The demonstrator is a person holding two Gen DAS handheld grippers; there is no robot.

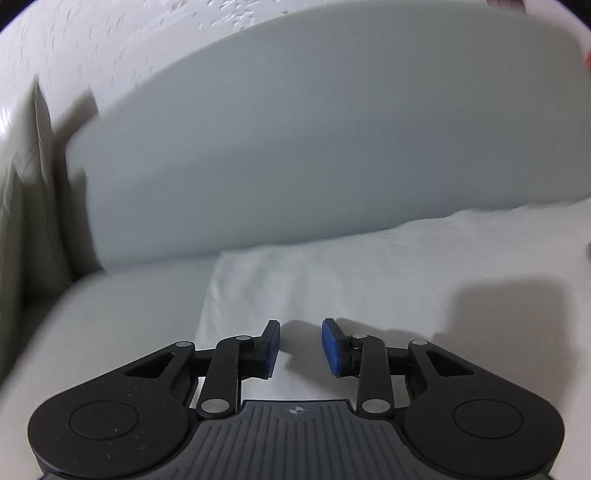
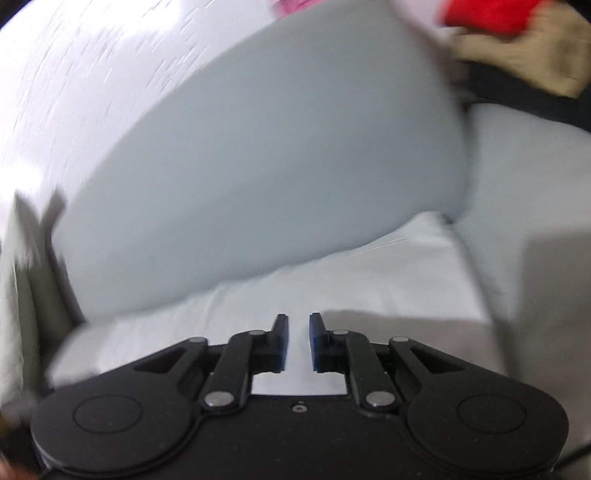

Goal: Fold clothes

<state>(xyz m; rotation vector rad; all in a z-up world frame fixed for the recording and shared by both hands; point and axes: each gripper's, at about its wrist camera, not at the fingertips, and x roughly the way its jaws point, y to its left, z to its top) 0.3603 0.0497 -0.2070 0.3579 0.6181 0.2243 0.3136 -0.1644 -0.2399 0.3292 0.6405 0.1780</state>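
The left claw (image 1: 300,347) was seen with its blue-padded jaws spread apart and nothing pinched between them; only white cloth showed in the gap. It was held just above a white folded garment (image 1: 332,280), whose left edge ran down toward the claw's left finger and whose far edge lay against a large pale grey cushion (image 1: 314,129). The claw's shadow was cast on the garment just ahead of the fingertips. The right claw (image 2: 298,341) was seen with its jaws drawn close together, a narrow gap left between the pads, and nothing was gripped there; white fabric was visible through the slit. It too was held over the white folded garment (image 2: 369,280), whose right edge was seen running down and away to the right of the claw. The garment was laid flat on a light grey seat (image 2: 524,177), with the pale grey cushion (image 2: 258,155) standing behind it. A white textured wall (image 1: 110,44) was seen beyond the cushion. In the right wrist view, a red item (image 2: 487,14) and a tan cloth (image 2: 535,62) were seen blurred at the upper right, well apart from the garment. Both views were smeared by motion blur at their edges.
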